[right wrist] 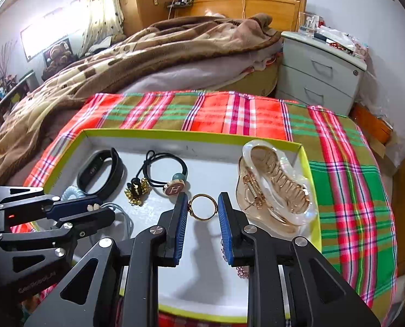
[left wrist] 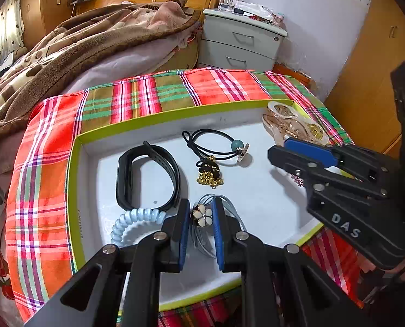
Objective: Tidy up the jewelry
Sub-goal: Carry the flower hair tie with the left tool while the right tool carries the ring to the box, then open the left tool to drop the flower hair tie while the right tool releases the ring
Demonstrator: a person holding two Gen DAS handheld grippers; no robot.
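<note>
Jewelry is lying sorted inside the tray (right wrist: 308,179); the left gripper (left wrist: 201,215) is sitting with jaws apart around the flower hair tie (left wrist: 202,216), while the right gripper (right wrist: 202,209) is bracketing the gold ring (right wrist: 203,207), unclamped, likely lining up for a pinch

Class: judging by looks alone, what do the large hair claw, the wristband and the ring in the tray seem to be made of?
Hair claw: likely translucent plastic, glossy, peach-tinted; light passes through it.
Wristband: probably matte black silicone or rubber; a smooth, bent strap.
Ring: apparently gold-toned metal; a thin, shiny band.
</note>
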